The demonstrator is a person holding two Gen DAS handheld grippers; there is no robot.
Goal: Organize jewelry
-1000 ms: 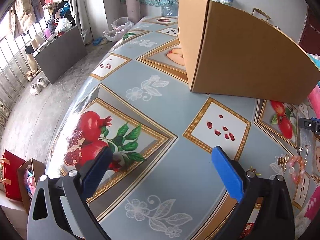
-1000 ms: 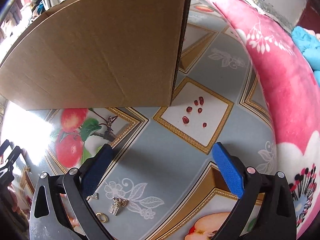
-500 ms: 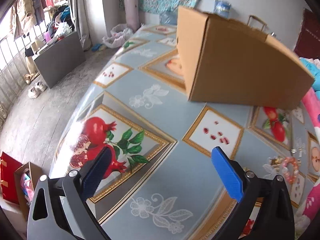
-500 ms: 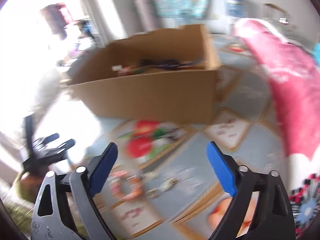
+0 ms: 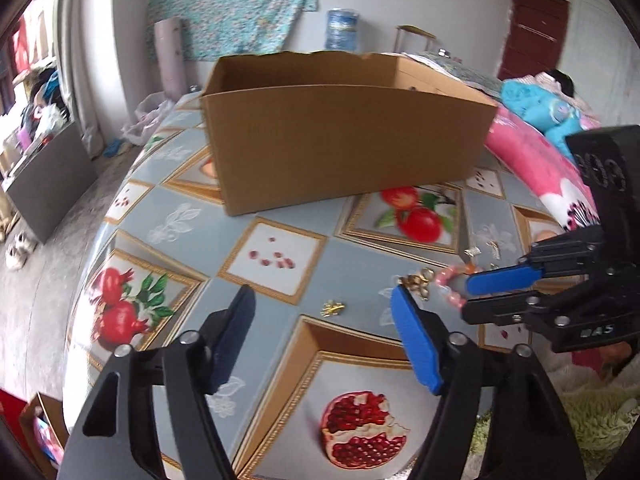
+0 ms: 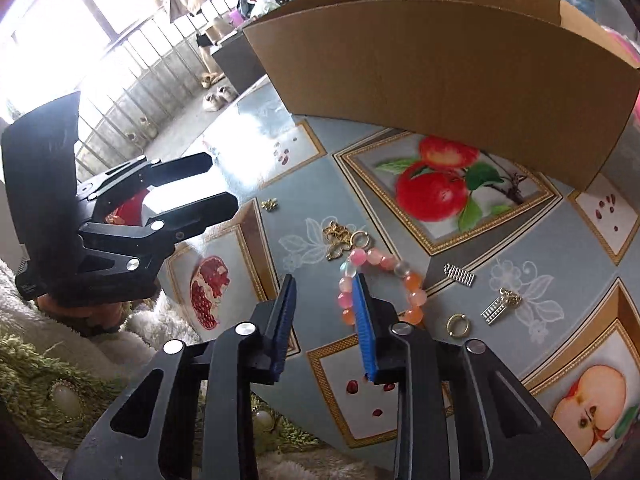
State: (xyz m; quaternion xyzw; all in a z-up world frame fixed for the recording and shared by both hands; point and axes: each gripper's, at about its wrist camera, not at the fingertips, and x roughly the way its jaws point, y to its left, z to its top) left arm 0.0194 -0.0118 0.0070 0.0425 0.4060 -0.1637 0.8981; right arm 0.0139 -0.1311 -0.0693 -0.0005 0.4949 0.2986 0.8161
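Two grippers over scattered jewelry on the fruit-patterned desk (image 5: pixel 352 256).
Left wrist view: the left gripper (image 5: pixel 320 334), fingers spread, hovers near the desk's front edge; the brown cardboard box (image 5: pixel 344 148) stands toward the far edge. Right wrist view: the right gripper (image 6: pixel 326 320), fingers partly spread and holding nothing, straddles one side of the pink beaded bracelet (image 6: pixel 380 280), beside gold charms (image 6: pixel 338 238).

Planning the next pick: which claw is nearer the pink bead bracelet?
Right. The right claw sits at the pink bead bracelet, one finger inside its loop. The left claw hangs open beside it, apart.
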